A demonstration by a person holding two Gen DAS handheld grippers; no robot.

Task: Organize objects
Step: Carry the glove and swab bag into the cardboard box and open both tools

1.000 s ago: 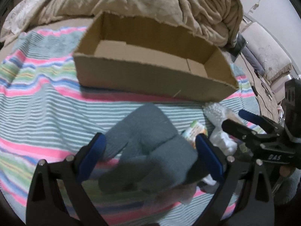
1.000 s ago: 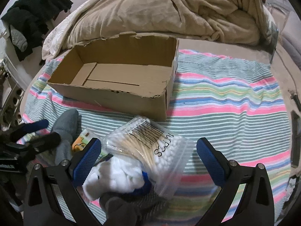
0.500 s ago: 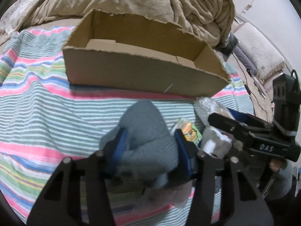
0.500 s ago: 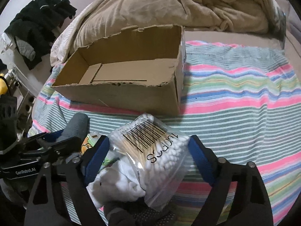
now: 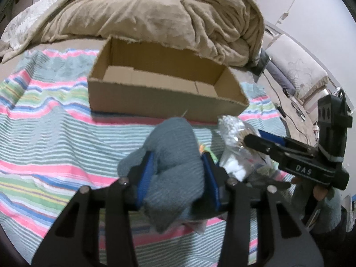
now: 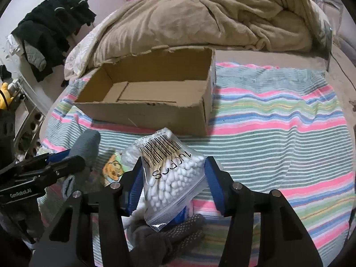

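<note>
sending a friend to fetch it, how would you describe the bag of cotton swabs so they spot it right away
Start at the cardboard box on the striped blanket; the bag is just in front of it, in the pile of small items, between the closing jaws of the right gripper. Unlike the grey sock beside it, it is clear plastic, full of white tips, with a black barcode.

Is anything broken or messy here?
Yes. The cardboard box has ragged, torn top edges, as if its flaps were ripped off. In front of it, a small pile of things lies jumbled on the striped blanket. Nothing looks spilled.
</note>
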